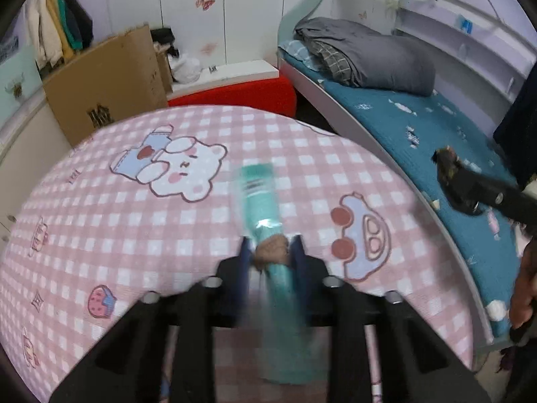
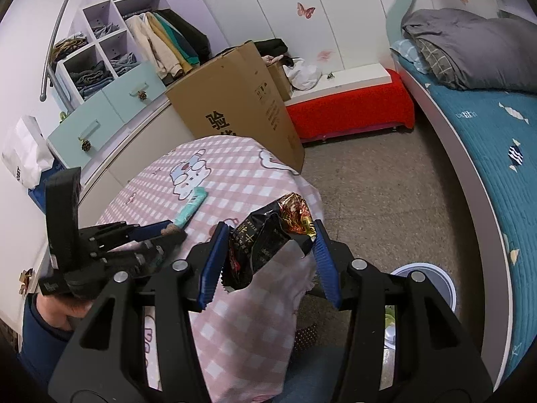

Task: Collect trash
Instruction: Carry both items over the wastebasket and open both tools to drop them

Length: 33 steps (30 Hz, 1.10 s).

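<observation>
Left wrist view shows the left gripper [image 1: 270,252] clenched on a green wrapper [image 1: 260,198] with a brown lump at the pinched spot (maybe a bit of snack, too blurry to tell). The wrapper is long and thin, shiny, and pokes out over the pink checked tablecloth [image 1: 100,221] near the middle of the table, toward its near edge. Right wrist view shows the right gripper [image 2: 268,255] grasping a black snack bag [image 2: 265,241], crumpled, with a gold and red top, held up off the right edge of the table. Both hands have their trash, so the picking-up step looks done. Next, I think, both pieces need to go in a bin. A white round bin [image 2: 433,280] sits on the floor between the table and the bed [image 2: 486,154], below the right gripper. The wrapper is light and floppy, so the squeeze must stay tight.
</observation>
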Tool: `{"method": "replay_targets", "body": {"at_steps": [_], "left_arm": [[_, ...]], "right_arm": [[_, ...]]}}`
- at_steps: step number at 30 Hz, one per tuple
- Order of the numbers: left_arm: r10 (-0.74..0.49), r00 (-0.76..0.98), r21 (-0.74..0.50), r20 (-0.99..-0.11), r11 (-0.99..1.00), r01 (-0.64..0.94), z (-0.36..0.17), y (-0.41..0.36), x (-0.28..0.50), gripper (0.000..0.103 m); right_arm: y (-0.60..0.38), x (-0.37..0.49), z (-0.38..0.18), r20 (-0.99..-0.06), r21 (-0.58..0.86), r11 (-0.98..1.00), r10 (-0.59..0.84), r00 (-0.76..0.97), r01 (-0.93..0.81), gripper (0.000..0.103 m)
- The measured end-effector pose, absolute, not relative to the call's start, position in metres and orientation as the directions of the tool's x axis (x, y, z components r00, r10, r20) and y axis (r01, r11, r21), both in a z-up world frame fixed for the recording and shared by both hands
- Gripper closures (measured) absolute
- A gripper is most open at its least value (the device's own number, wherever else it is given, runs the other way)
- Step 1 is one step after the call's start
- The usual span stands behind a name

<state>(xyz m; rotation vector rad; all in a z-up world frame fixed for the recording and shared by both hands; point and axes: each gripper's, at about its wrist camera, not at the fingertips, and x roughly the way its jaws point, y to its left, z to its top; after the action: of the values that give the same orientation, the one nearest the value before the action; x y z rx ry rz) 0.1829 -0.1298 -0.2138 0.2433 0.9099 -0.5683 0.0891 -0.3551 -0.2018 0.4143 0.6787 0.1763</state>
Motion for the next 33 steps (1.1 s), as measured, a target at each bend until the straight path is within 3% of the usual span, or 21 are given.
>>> {"method": "replay_targets", "body": {"at_steps": [9, 19, 27, 33], "left_arm": [[-0.421, 0.482, -0.079, -0.769, 0.810, 0.581, -0.203, -0.152, 0.164, 0.083], [-0.585, 0.427, -0.253, -0.690, 0.747, 0.615, -0.178, -0.240, 0.127, 0.083], [-0.610, 0.303, -0.335, -0.732, 0.710, 0.619, -0.225, -0.332, 0.104, 0.083], [-0.531, 0.279, -0.312, -0.800, 0.766, 0.562, -0.282, -0.369, 0.109, 0.082]], "right_arm": [[-0.394, 0.081, -0.210, -0.559, 0.460, 0.888, 0.266, 0.785, 0.026, 0.054], [-0.469, 0.065, -0.232, -0.571, 0.505, 0.851, 0.202, 0.796, 0.147, 0.054], [-0.533, 0.051, -0.284, -0.637, 0.545, 0.787, 0.164, 0.753, 0.290, 0.053], [-0.561, 0.050, -0.324, -0.678, 0.566, 0.744, 0.174, 0.714, 0.356, 0.053]]}}
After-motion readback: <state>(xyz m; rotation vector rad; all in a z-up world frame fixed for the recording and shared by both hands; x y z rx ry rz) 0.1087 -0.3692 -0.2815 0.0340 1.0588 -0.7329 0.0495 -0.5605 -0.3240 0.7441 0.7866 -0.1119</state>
